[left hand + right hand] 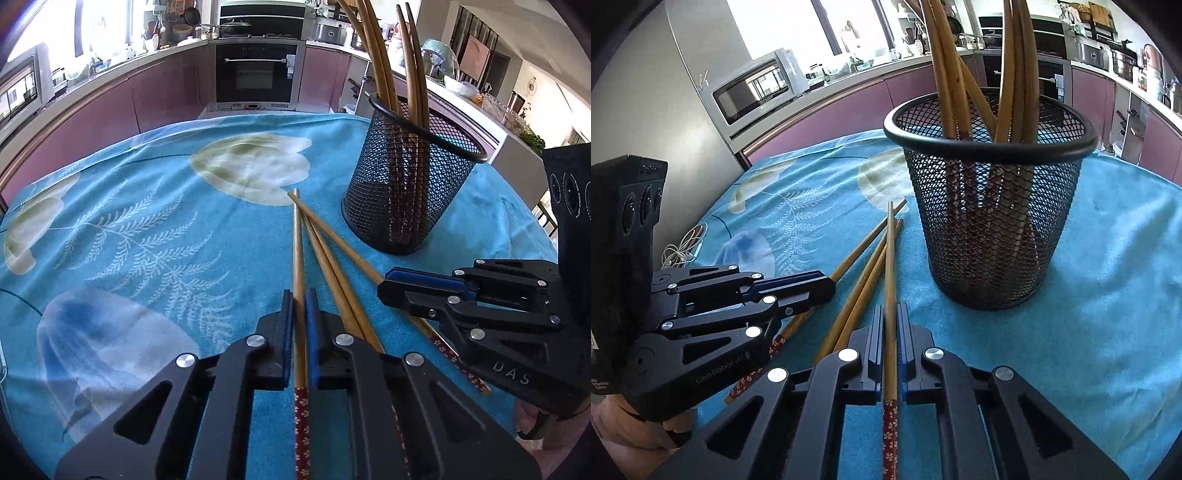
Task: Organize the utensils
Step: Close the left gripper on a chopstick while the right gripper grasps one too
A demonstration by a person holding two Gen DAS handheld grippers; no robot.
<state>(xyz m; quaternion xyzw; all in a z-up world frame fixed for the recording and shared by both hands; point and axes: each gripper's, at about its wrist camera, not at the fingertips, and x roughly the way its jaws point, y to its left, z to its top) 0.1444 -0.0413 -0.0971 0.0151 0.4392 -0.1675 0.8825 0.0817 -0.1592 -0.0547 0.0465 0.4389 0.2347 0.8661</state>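
Several wooden chopsticks with red flowered ends lie on the blue cloth beside a black mesh holder (pixel 406 184) (pixel 990 221). More chopsticks (pixel 373 55) (pixel 945 55) stand inside the holder. My left gripper (pixel 299 295) (pixel 829 286) is shut on the leftmost chopstick (pixel 296 240), which runs straight out between its blue pads. My right gripper (pixel 889 308) (pixel 386 286) is shut on another chopstick (pixel 890 251) that points toward the holder. Two loose chopsticks (pixel 325 258) (pixel 864 284) lie crossed between the two held ones.
The table is covered by a blue flowered cloth (pixel 147 240) (pixel 1108 295). A white coiled cable (pixel 679 251) lies at its left edge. Behind the table are pink kitchen cabinets, an oven (pixel 256 72) and a microwave (pixel 757 88).
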